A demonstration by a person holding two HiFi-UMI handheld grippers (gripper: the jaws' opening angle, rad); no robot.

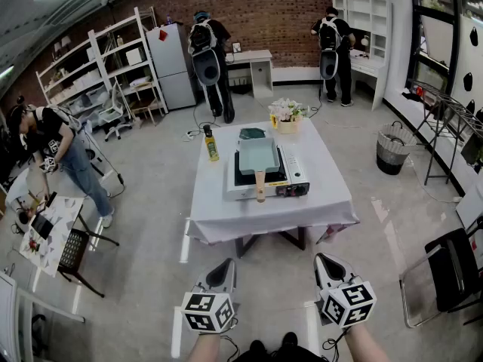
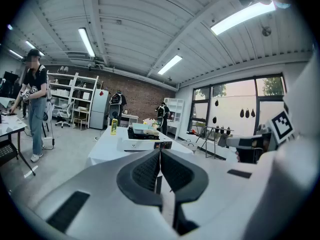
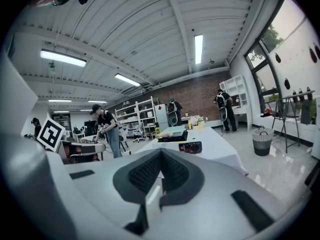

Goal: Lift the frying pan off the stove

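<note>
Sitting on stove, frying pan, yellow bottle label illegible

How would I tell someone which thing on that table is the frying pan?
Find the white-clothed table mid-room, then the white portable stove on it. On that stove lies the pale blue-green rectangular frying pan, the only thing with a wooden handle, pointing at the viewer.

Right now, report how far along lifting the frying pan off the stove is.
Done: nothing; the frying pan sits on the stove. In hand: nothing; left gripper and right gripper are shut, empty, short of the table. Left: walk up, open a gripper, grip the handle, lift.
</note>
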